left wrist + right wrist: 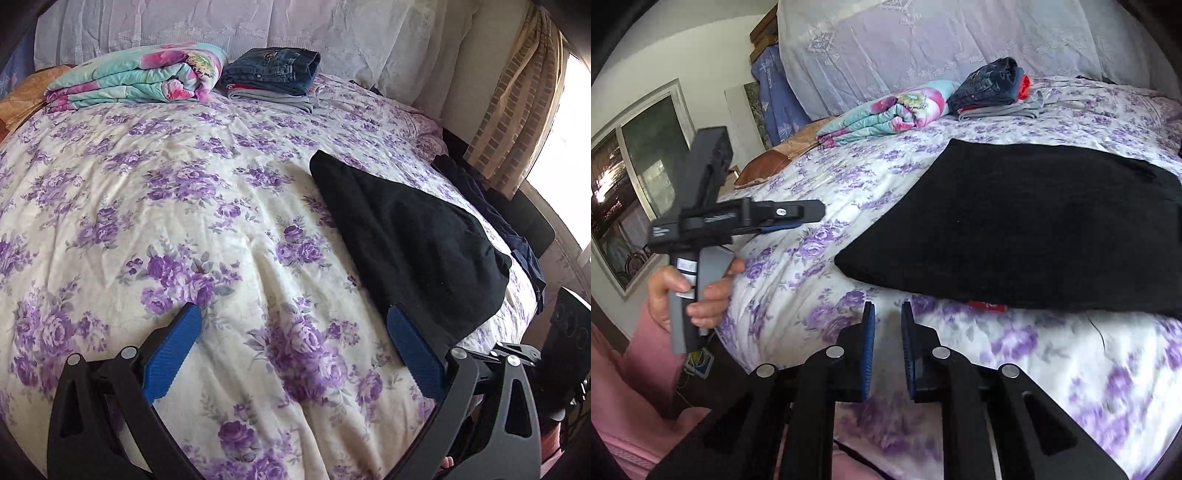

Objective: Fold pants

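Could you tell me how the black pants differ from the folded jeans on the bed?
The black pants lie spread flat near the bed's front edge; the jeans are folded compactly at the far end. The pants lie alone on the bedspread; the jeans top a small clothes pile. Neither is held by a claw.

Black pants point(410, 236) on a white bedspread point(207, 206) with purple roses; blue pads point(868, 354); turquoise-and-pink flowered quilt point(140, 75); dark blue jeans point(273, 68).
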Tool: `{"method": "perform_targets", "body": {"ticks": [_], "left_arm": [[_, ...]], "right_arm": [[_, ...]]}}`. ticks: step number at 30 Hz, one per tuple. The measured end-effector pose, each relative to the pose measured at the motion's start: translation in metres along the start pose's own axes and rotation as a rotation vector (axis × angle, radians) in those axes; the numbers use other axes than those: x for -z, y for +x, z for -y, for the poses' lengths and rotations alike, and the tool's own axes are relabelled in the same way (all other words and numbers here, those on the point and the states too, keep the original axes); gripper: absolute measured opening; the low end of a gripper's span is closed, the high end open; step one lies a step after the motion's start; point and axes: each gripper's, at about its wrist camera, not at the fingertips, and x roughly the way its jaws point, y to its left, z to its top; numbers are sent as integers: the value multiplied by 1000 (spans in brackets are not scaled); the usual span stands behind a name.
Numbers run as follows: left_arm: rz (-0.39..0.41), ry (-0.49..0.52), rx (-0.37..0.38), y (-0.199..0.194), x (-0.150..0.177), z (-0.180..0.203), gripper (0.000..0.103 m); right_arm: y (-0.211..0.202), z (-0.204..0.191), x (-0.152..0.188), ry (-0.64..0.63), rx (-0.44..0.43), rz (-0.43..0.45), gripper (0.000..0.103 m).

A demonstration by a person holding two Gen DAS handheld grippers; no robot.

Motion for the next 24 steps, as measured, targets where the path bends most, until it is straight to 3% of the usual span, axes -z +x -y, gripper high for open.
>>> {"method": "perform_targets", "body": {"ticks": [2,4,5,10,14,17,19,20,23,24], "left_arm": [[4,-1,-6,3,-2,2,99],[5,-4,1,3,-3,1,99],[5,-5,7,3,-3,1,99],[2,-32,64,-6,-1,-9,99],[6,-47,89,-10,-1,-12,98],[1,-59,107,-10,-2,-11,98],[-9,-73,139,-9,-3,-10,98],[-14,-79,153,-9,-3,-9,98],[-41,-106,252,-7,-5,-4,98],[-55,-123,301,-4,-5,-2,98]], "right_arm": [[-5,-3,-2,30,-64,17,18],[-3,-3,-1,94,-157,22,33],[3,-1,-2,123,-165,20,46],[28,1,-8,206,-145,26,49],[37,-1,-16,247,-143,50,62],[40,-4,-18,253,-113,70,63],[36,1,-16,293,-132,86,61],[35,5,-16,318,-143,93,55],[33,17,-15,374,-137,103,19],[33,20,-15,381,-147,105,11]]}}
